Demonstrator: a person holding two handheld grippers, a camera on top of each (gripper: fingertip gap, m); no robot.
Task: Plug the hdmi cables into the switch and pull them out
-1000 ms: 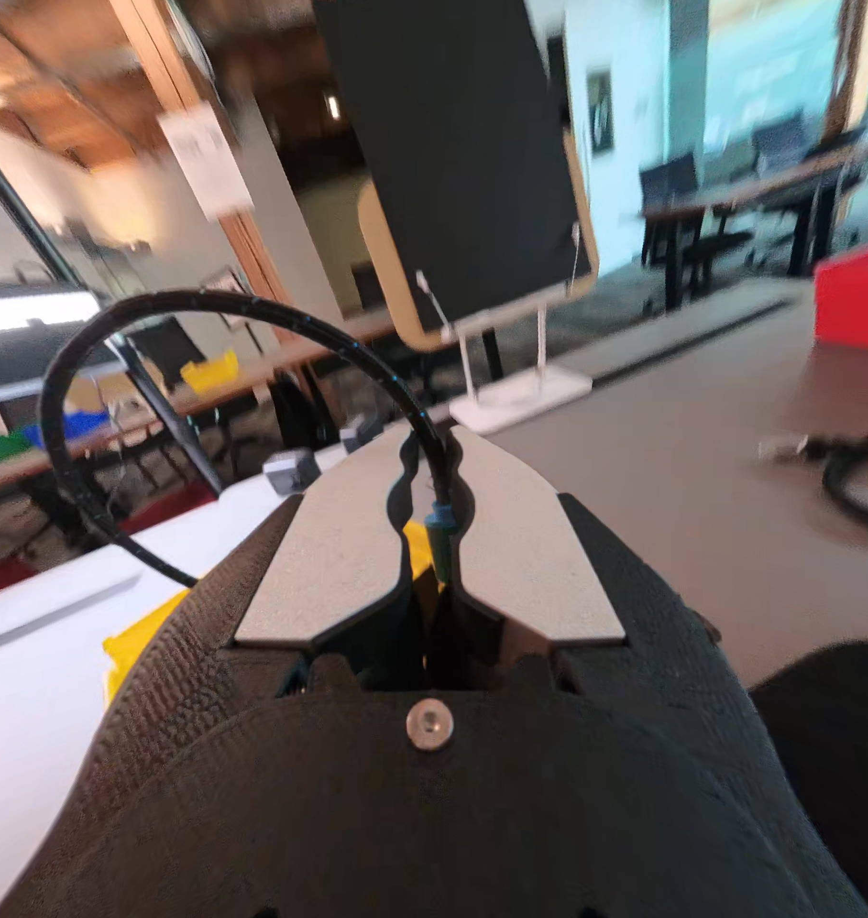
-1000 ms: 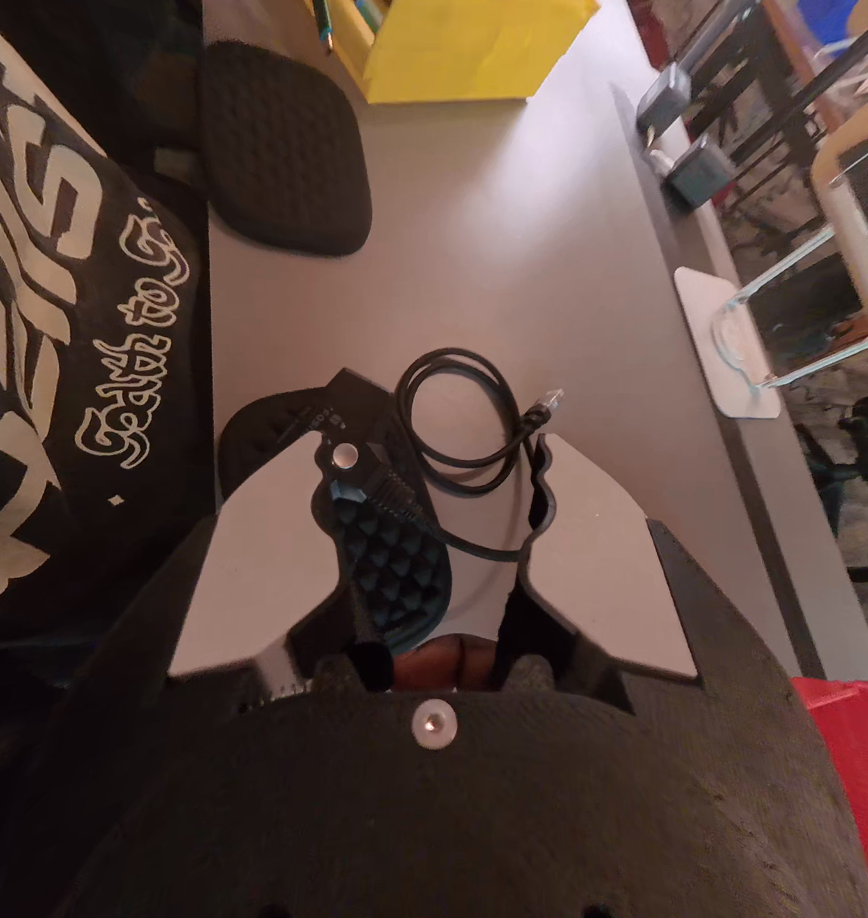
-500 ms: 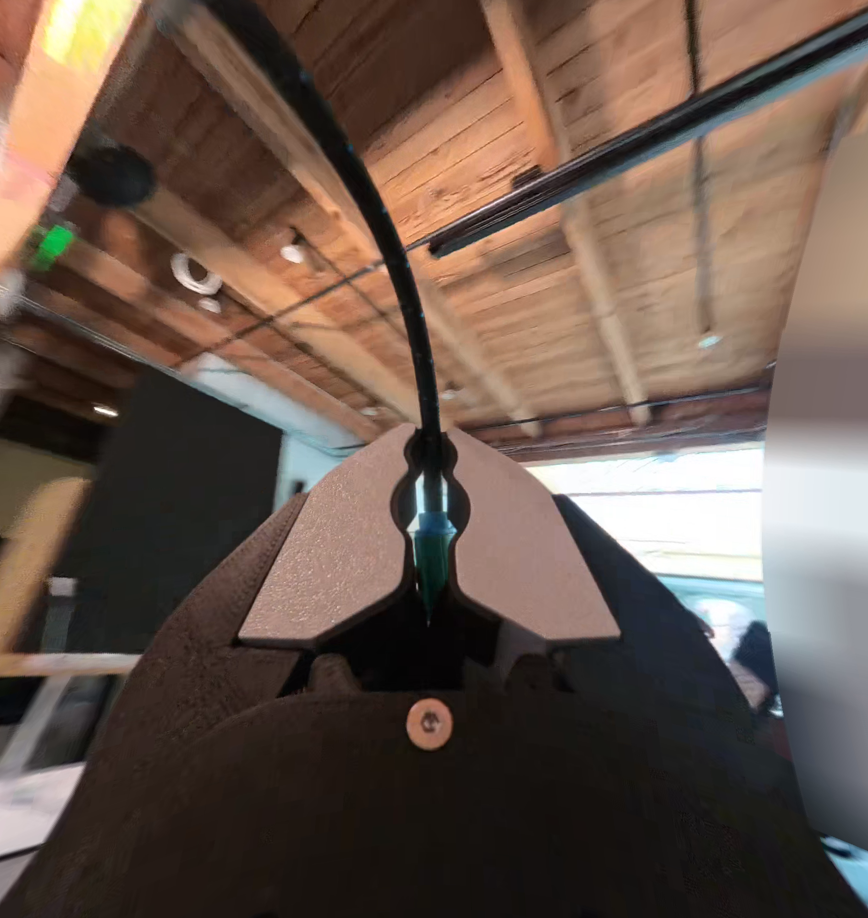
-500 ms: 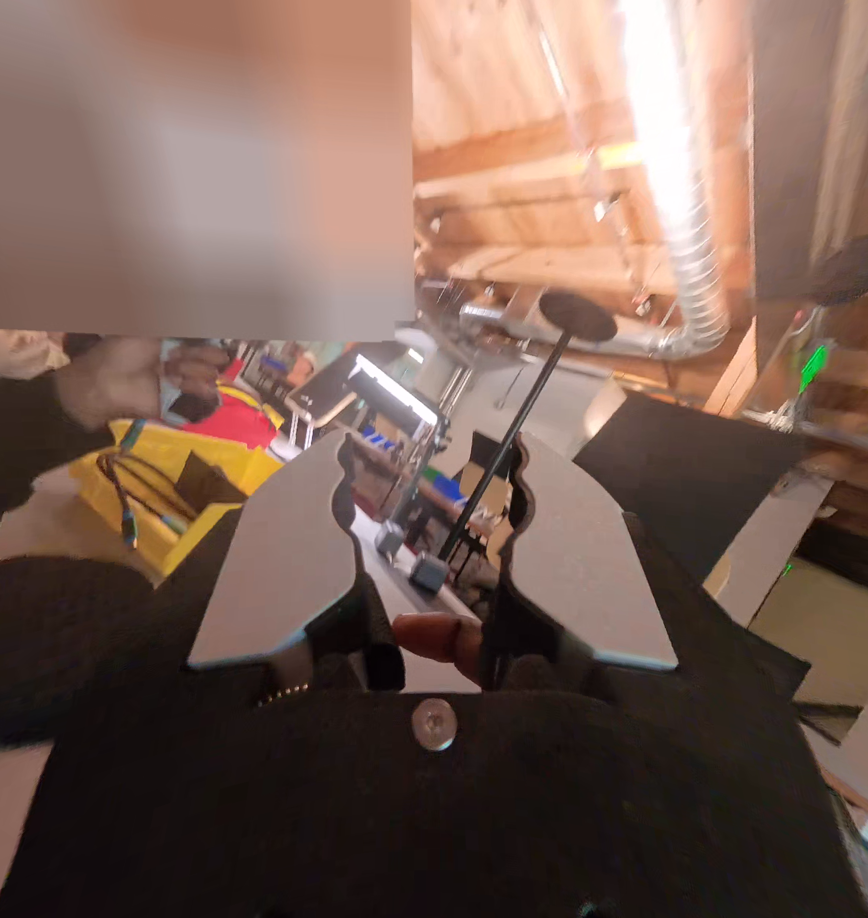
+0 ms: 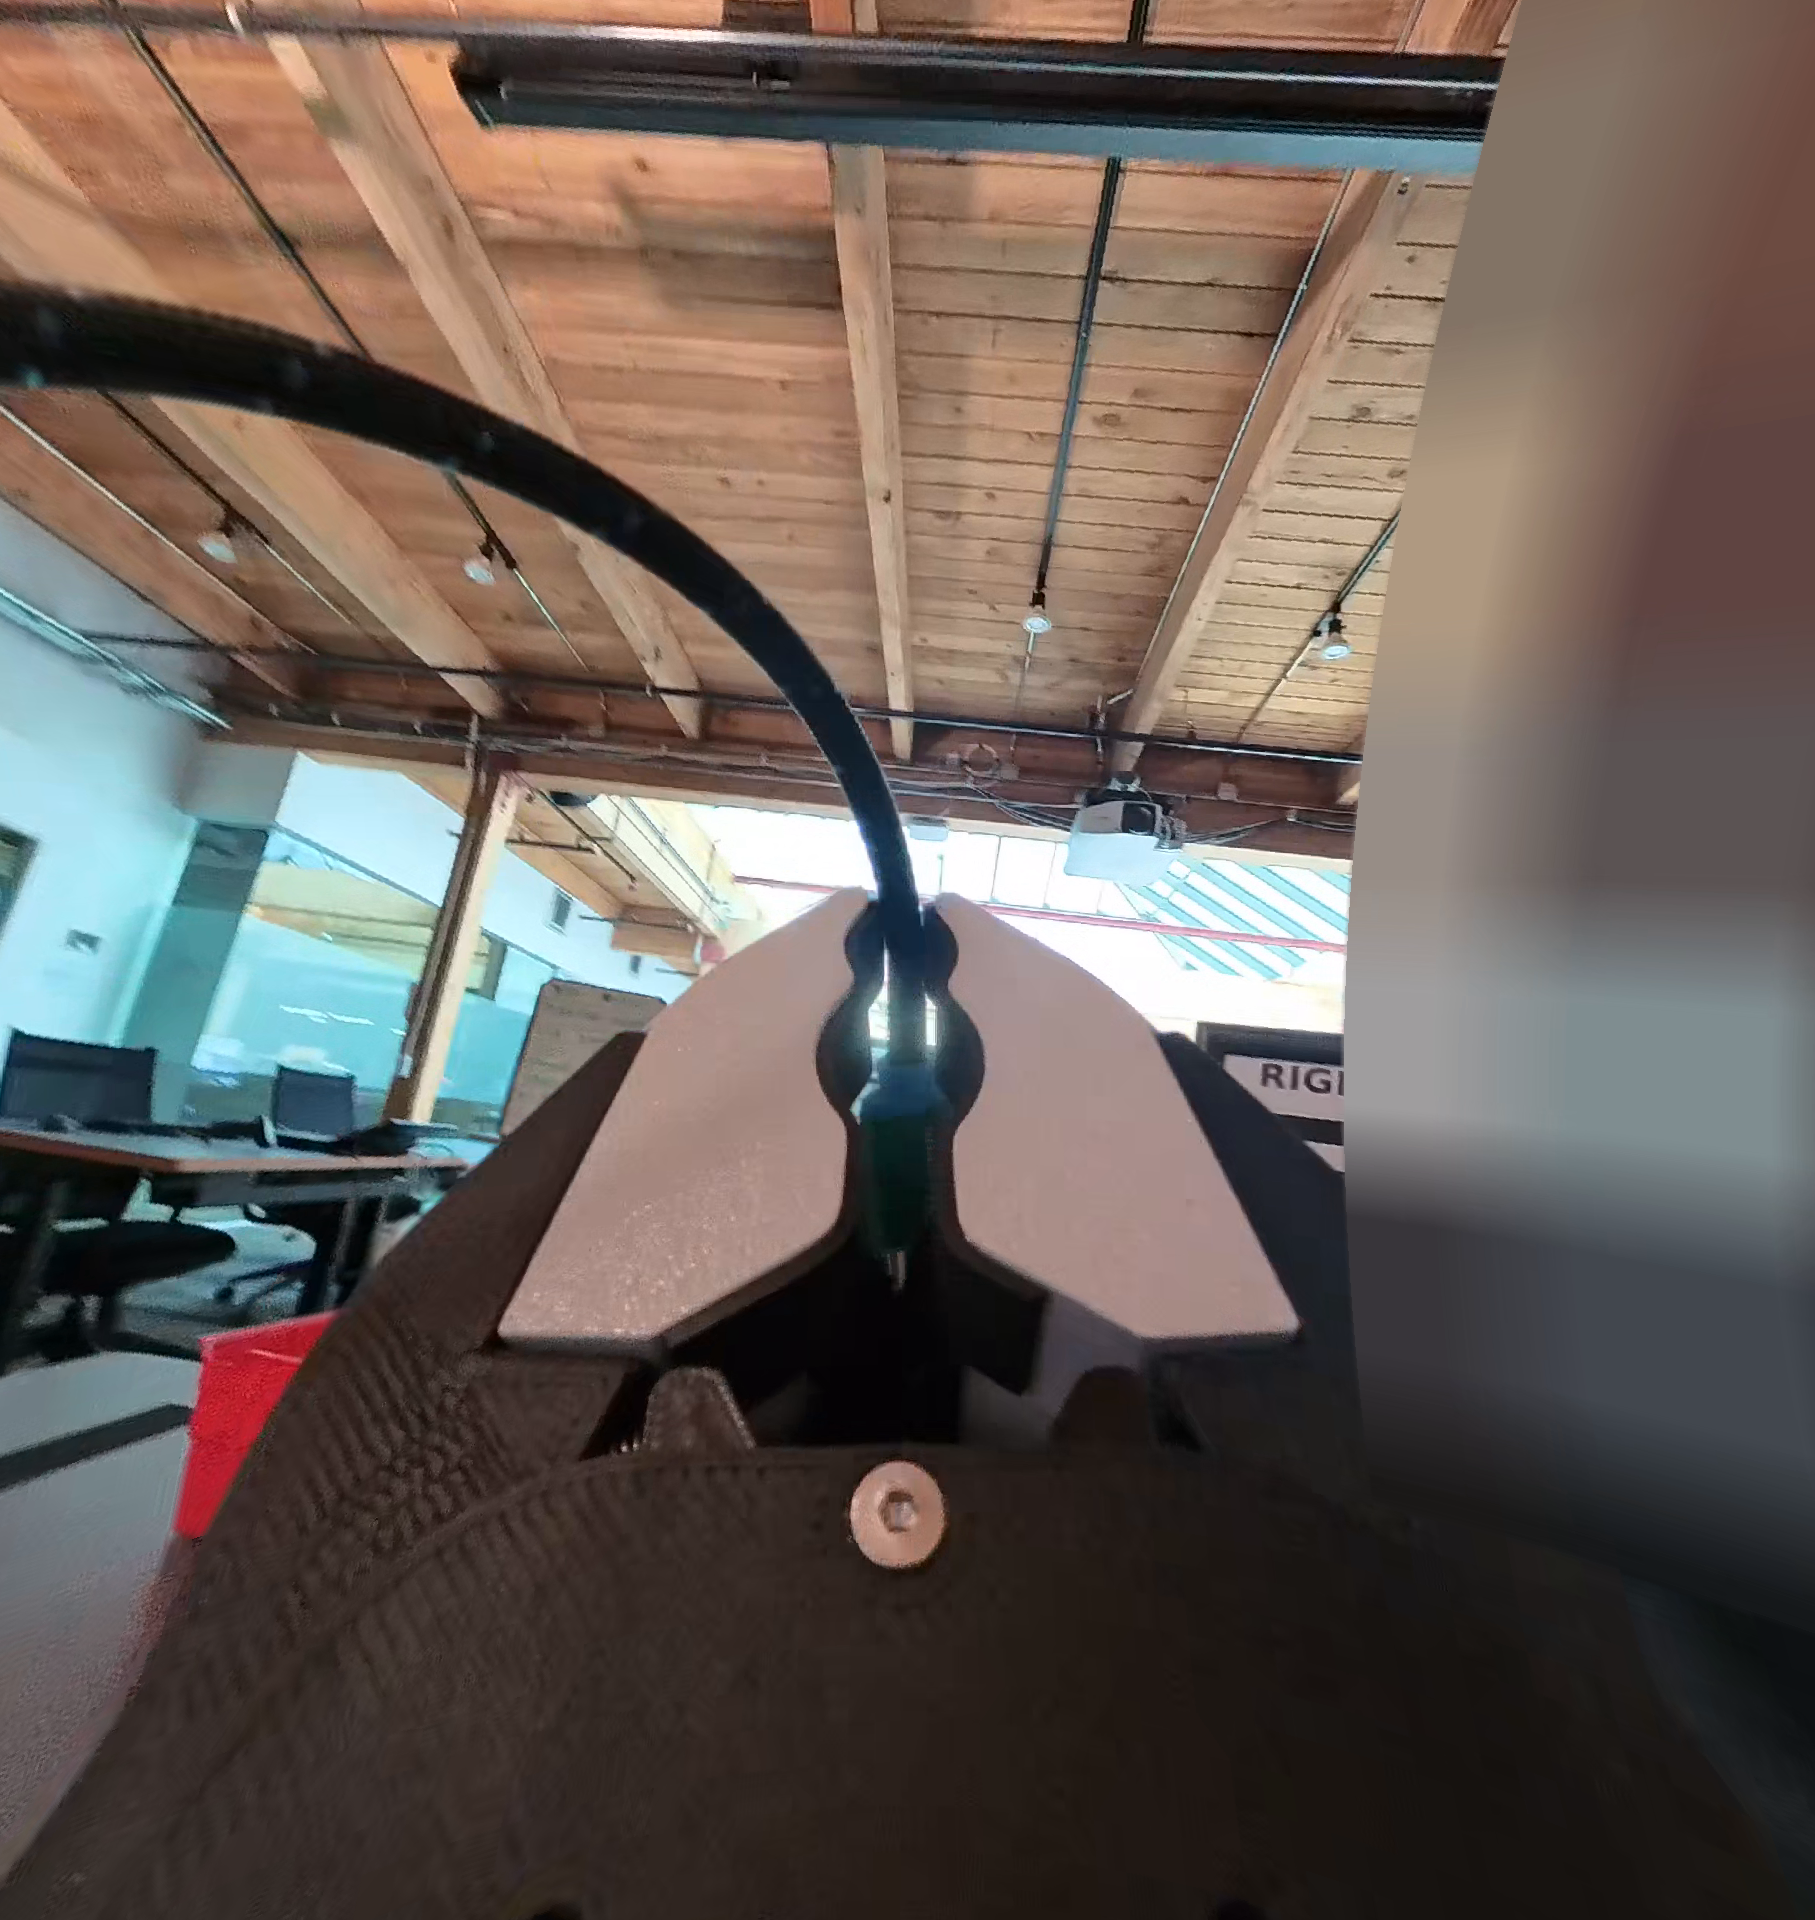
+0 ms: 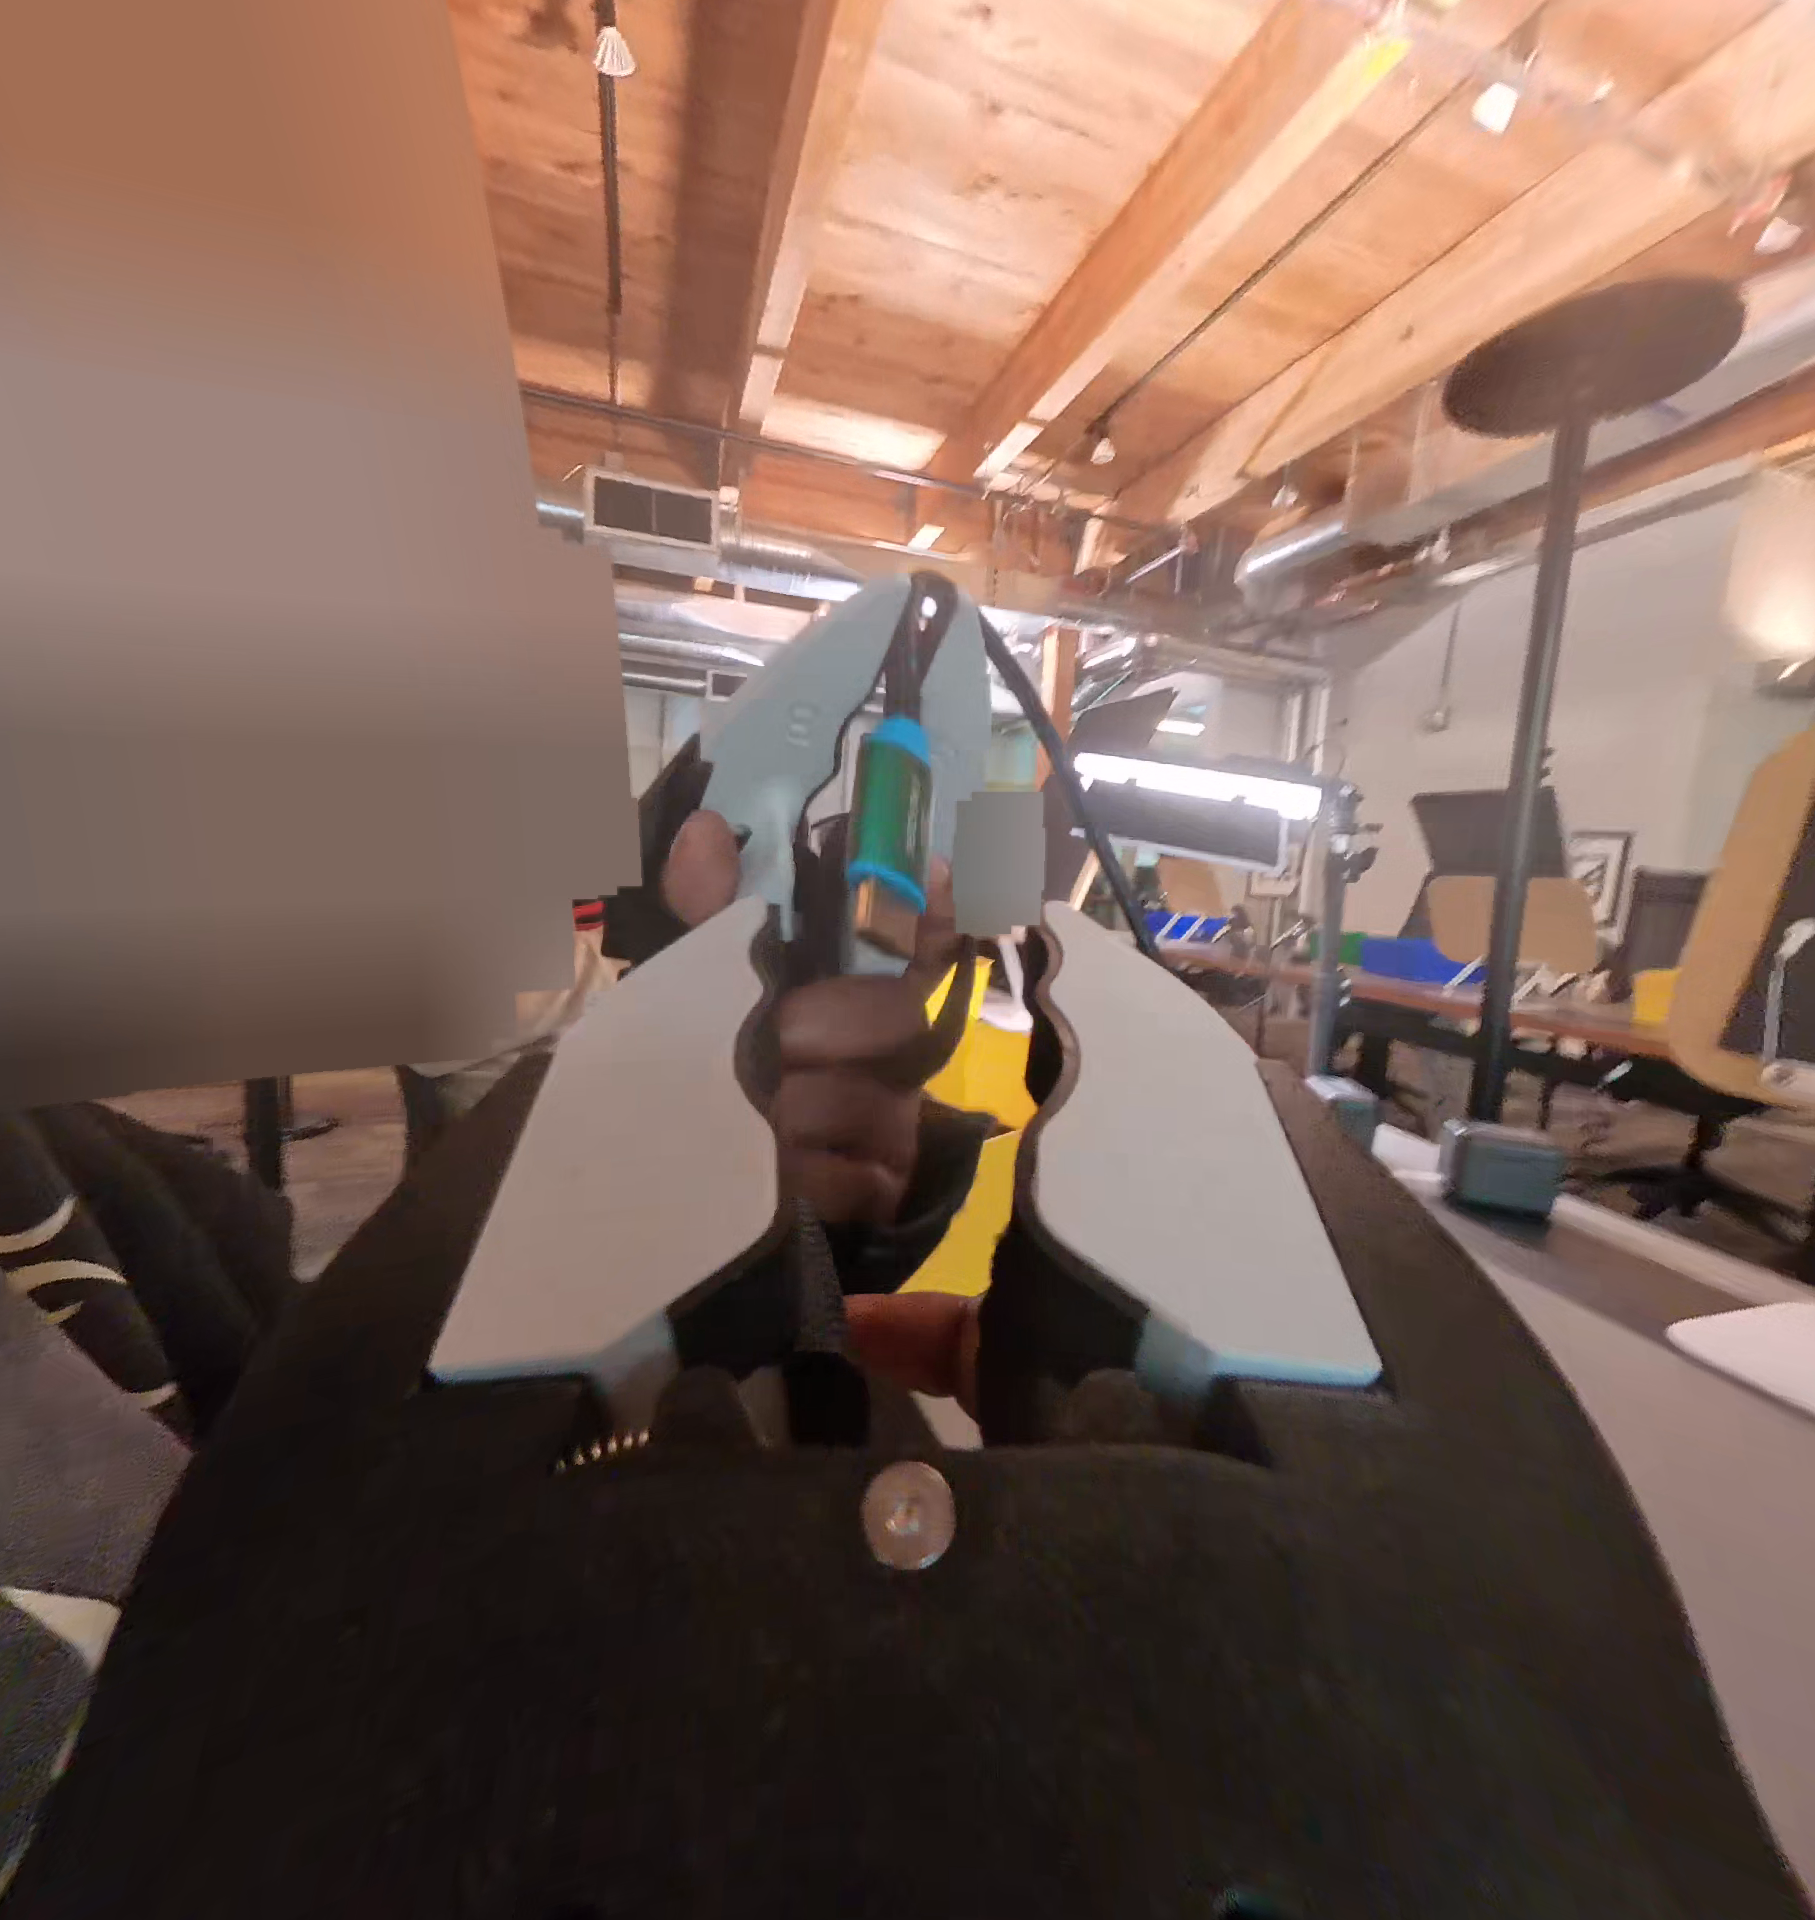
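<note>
The left gripper (image 5: 905, 914) is seen tilted up toward a wooden plank ceiling (image 5: 986, 364), its fingers (image 5: 695, 1164) pressed together on a black HDMI cable (image 5: 591, 520). The cable is gripped just behind its green plug (image 5: 895, 1164) with a blue collar, and the plug's metal tip points back toward the camera. The rest of the cable arcs up and left and is cut off at the frame edge, so its far end is not seen. A large blurred patch covers the right side of this view. A red bin (image 5: 248, 1423) is partly hidden behind the gripper body, beside a pale worktop (image 5: 41, 1538).

In the right wrist view the right gripper (image 6: 903, 935) is held with its matte grey fingers (image 6: 633, 1153) moderately apart and nothing between them. Beyond them the left gripper (image 6: 918, 613) appears, raised, with the green plug (image 6: 887, 821) clamped in it; a small mosaic square sits beside it. A hand (image 6: 830, 1081) is seen through the gap. A yellow bin (image 6: 970, 1049) is mostly hidden behind the fingers. The switch is not made out in either view. Printed lettering shows on a dark garment (image 6: 82, 1226) at the lower left and on a partly cut-off sign in the left view. The gripper bodies are of black, ribbed printed plastic.
</note>
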